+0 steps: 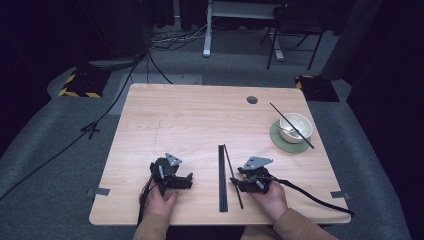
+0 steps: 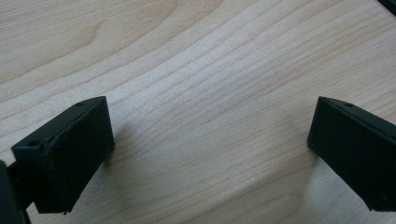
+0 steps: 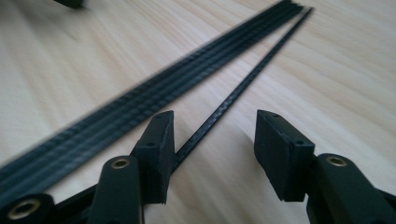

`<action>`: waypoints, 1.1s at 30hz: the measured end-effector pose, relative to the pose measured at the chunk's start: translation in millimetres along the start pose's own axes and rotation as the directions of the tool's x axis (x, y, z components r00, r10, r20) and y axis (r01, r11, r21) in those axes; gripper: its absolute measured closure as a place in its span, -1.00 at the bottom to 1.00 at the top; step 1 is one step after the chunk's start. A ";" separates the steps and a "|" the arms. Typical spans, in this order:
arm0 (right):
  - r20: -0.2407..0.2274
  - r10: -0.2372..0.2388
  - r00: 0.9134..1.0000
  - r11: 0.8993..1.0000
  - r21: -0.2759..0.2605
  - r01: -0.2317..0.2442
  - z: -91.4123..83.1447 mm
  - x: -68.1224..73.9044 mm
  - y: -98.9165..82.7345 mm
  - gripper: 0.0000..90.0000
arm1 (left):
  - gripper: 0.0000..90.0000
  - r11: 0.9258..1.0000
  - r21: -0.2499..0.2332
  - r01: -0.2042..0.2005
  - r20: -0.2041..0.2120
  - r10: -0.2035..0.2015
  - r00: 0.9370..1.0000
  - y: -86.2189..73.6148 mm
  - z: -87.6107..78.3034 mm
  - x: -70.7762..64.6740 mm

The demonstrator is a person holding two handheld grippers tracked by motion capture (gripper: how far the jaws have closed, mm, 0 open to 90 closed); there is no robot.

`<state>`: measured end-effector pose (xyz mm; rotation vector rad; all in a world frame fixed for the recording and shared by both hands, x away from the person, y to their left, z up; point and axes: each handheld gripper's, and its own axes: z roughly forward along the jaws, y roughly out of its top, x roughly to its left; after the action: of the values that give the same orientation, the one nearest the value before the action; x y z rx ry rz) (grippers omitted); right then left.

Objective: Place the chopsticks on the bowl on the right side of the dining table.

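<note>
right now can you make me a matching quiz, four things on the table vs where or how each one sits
Things:
1. bowl
2. green mat
3. bundle of black rods
4. left claw

Places or states:
A. lying flat between the two claws
B. open over bare wood
C. on the mat, a thin black rod resting across its rim
D. under the bowl, far right of the table

Pairs: 1-C, 2-D, 3-A, 4-B

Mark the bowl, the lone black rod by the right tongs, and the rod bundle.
bowl (image 1: pixel 296 127), high view, on its rim
lone rod (image 3: pixel 243 86), right gripper view, mid-length
rod bundle (image 1: pixel 222 175), high view, mid-length
</note>
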<state>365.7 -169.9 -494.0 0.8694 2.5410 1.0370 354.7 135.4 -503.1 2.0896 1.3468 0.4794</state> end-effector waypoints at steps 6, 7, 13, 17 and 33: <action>0.051 0.062 0.997 0.998 -0.002 -0.062 -8.1 -27.0 -7.1 0.17 | -0.99 1.000 0.000 0.000 0.000 0.000 1.000 0.0 0.0 0.0; 0.057 0.077 0.995 0.997 -0.005 -0.076 -9.7 -31.0 -7.4 0.18 | -0.99 1.000 -0.001 0.002 -0.001 -0.002 1.000 0.0 0.1 -0.1; 0.090 0.070 0.993 0.997 0.024 -0.073 -12.3 -38.7 -5.5 0.26 | -0.99 1.000 -0.002 0.002 -0.001 -0.002 1.000 0.0 0.1 -0.1; 0.096 0.068 0.993 0.997 0.042 -0.072 -13.4 -41.2 -4.8 0.41 | -0.99 1.000 -0.001 0.002 0.000 -0.002 1.000 0.0 0.1 -0.1; 0.067 0.141 0.988 0.987 0.065 -0.146 -18.9 -61.0 -9.3 0.89 | -0.99 1.000 0.000 0.000 0.000 0.000 1.000 0.0 0.0 0.0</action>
<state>401.3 -223.2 -486.1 1.1005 2.5069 0.9500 354.7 135.4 -503.1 2.0894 1.3472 0.4800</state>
